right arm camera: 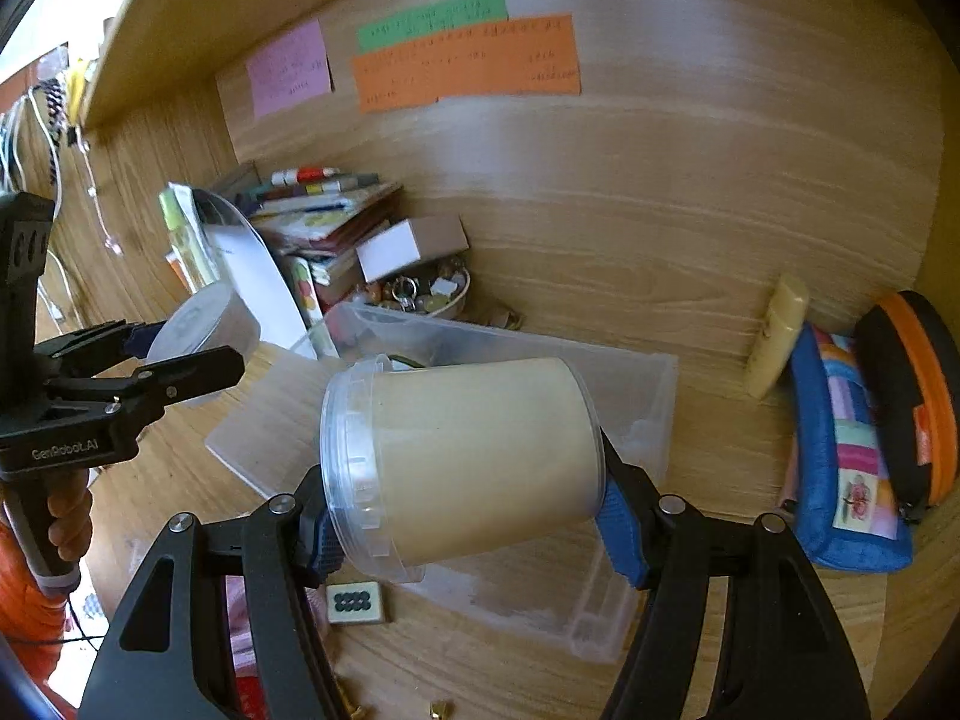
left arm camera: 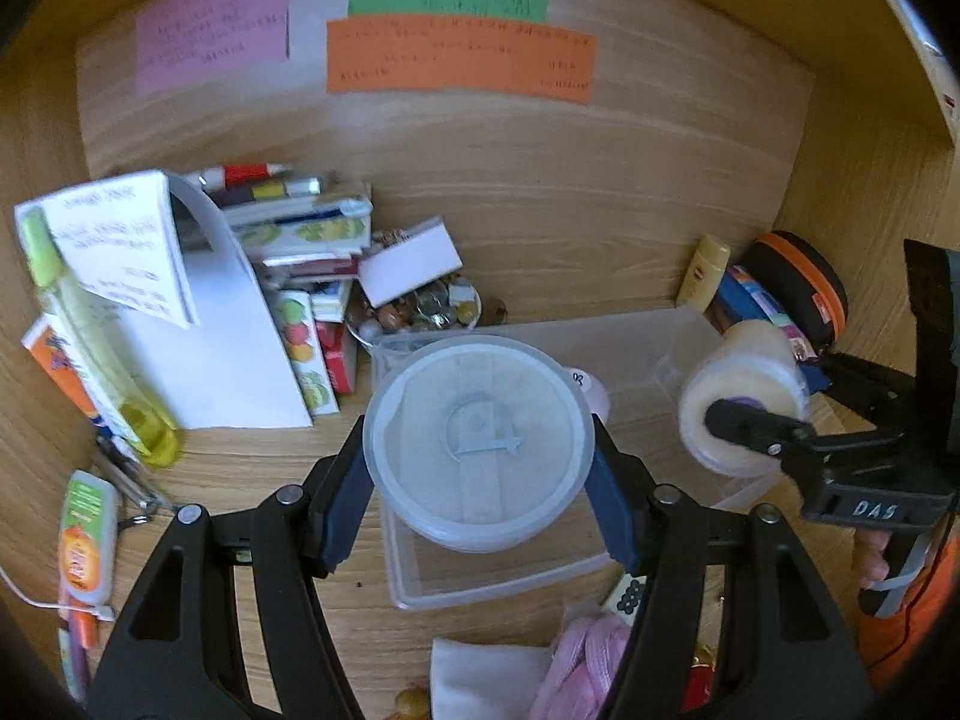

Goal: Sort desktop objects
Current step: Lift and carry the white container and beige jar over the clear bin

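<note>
My left gripper (left arm camera: 477,427) is shut on a round translucent tub (left arm camera: 480,450). Its blue pads press the tub's sides and its lid faces the camera. The tub hangs over a clear plastic bin (left arm camera: 492,594) on the wooden desk. My right gripper (right arm camera: 462,468) is shut on a second clear tub (right arm camera: 480,450) with cream contents, held on its side with the lid to the left, above the same bin (right arm camera: 642,414). In the left wrist view the right gripper (left arm camera: 762,396) and its tub (left arm camera: 744,396) are at the right. In the right wrist view the left gripper (right arm camera: 192,351) and its tub (right arm camera: 204,315) are at the left.
A pile of books and boxes (left arm camera: 288,276) and a bowl of trinkets (right arm camera: 420,294) stand at the back left. A yellow bottle (right arm camera: 777,336), a blue patchwork pouch (right arm camera: 846,450) and an orange-trimmed black case (right arm camera: 912,396) lie at the right. A mahjong tile (right arm camera: 354,603) lies near the front.
</note>
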Available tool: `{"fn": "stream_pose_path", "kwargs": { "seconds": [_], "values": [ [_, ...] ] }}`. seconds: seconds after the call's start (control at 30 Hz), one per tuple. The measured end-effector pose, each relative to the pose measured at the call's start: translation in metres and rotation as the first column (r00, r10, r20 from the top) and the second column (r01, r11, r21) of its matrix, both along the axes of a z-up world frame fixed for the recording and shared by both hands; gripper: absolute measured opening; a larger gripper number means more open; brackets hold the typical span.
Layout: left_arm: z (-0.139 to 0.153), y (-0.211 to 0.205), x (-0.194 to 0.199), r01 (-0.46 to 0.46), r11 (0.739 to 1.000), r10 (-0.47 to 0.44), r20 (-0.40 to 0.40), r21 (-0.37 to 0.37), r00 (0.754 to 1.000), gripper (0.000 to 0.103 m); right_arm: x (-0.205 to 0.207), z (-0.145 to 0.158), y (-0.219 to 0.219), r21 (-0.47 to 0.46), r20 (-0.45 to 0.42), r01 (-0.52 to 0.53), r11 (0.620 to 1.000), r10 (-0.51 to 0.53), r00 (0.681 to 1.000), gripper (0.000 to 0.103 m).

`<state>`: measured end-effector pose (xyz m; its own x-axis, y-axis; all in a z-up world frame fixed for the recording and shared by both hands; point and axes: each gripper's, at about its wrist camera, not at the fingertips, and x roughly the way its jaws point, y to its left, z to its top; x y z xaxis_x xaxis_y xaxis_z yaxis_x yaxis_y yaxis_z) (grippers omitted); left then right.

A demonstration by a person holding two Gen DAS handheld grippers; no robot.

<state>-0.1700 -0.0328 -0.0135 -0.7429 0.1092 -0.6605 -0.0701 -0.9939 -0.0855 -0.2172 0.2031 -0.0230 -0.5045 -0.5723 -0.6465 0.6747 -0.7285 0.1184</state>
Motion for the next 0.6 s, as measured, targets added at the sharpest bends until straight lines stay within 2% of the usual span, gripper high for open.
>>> {"fn": "stream_pose_path", "kwargs": {
  "seconds": [0.27, 0.43, 0.6],
  "values": [
    [-0.017, 0.006, -0.017, 0.022, 1.0, -0.022, 0.057, 0.01, 0.998, 0.064, -0.016, -0.028, -0.018, 0.035, 0.081, -0.009, 0.999, 0.007, 0.997, 0.064],
    [-0.025, 0.006, -0.024, 0.023, 1.0, -0.023, 0.085, 0.012, 0.996, 0.064, -0.019, -0.04, -0.027, 0.066, 0.093, -0.013, 0.998, 0.007, 0.996, 0.064],
    [-0.033, 0.01, -0.029, 0.04, 0.999, -0.04, 0.116, 0.006, 0.992, 0.064, -0.019, -0.043, -0.032, 0.102, 0.061, -0.01, 0.995, 0.003, 0.998, 0.064]
  ]
}}
